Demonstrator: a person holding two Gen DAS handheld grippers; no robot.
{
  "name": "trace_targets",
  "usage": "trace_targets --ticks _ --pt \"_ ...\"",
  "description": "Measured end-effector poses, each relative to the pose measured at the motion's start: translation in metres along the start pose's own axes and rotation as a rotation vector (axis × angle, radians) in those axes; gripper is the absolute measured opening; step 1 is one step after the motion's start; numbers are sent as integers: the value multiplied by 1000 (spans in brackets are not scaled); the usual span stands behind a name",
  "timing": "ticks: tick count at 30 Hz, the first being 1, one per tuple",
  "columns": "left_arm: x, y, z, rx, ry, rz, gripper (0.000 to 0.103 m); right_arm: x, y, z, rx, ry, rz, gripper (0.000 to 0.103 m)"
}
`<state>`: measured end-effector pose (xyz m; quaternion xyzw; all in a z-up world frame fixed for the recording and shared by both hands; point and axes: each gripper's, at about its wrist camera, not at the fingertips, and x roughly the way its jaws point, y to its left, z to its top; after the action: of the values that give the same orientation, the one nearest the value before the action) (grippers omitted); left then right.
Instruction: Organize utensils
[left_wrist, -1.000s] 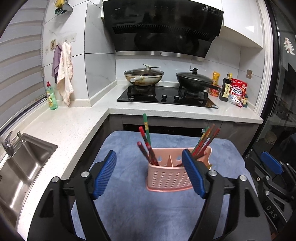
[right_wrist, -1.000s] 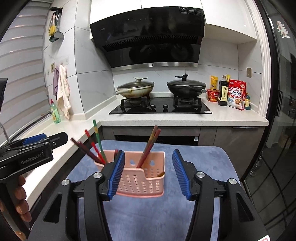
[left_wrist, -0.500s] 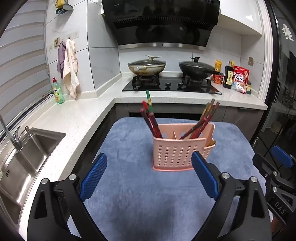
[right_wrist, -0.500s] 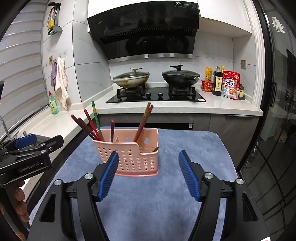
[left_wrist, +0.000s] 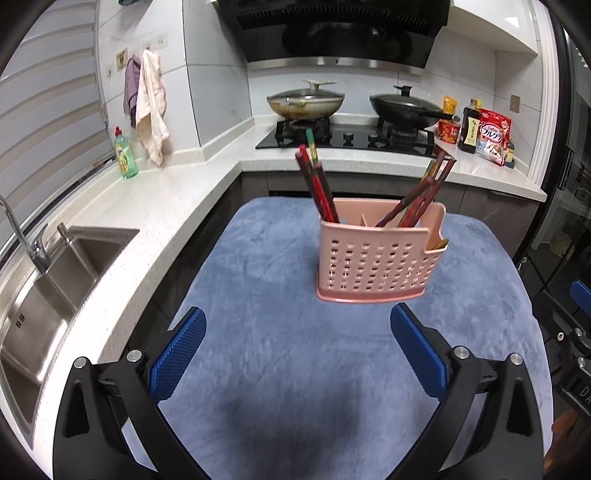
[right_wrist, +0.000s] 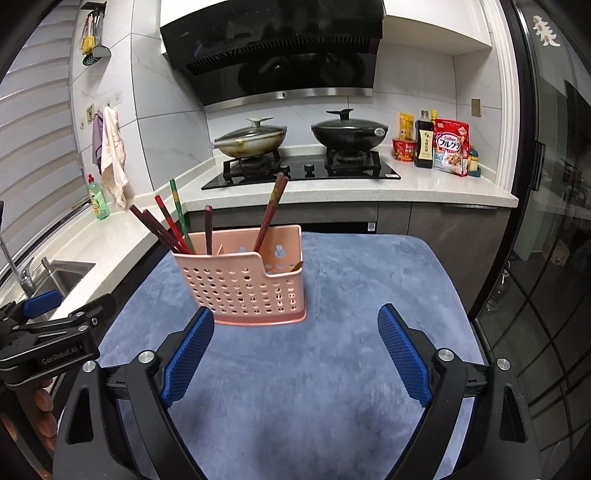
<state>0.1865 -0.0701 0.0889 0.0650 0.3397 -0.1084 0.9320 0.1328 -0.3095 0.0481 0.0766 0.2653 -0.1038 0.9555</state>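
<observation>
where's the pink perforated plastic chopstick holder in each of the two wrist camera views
Left wrist view: the pink perforated plastic chopstick holder stands right of centre, on the blue cloth.
Right wrist view: the holder stands left of centre, on the same cloth.
Shared landmark: the black lidded wok on the stove behind.

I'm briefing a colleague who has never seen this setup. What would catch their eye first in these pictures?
First, the pink perforated holder standing upright in the middle of the blue mat, with chopsticks fanning out of its compartments. Next, the blue-padded left tool and right tool, both wide open with nothing between them, near the mat's front. Behind, two lidded pans sit on the stove.
</observation>
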Motion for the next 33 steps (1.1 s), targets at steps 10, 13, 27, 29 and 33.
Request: trace_targets --ticks 10,13,27,29,33 --pt "13 4 -14 -22 55 17 96 8 3 -10 -19 35 -10 96" --pt "15 4 -16 -20 64 21 96 9 3 -11 -19 27 -11 96" --pt "20 -2 -24 6 76 37 96 18 8 -24 -20 55 -25 96" --pt "21 -3 -25 6 79 37 96 18 7 -24 -19 55 -24 96" --pt "23 -3 -25 9 85 40 96 19 8 -27 -21 62 -27 96"
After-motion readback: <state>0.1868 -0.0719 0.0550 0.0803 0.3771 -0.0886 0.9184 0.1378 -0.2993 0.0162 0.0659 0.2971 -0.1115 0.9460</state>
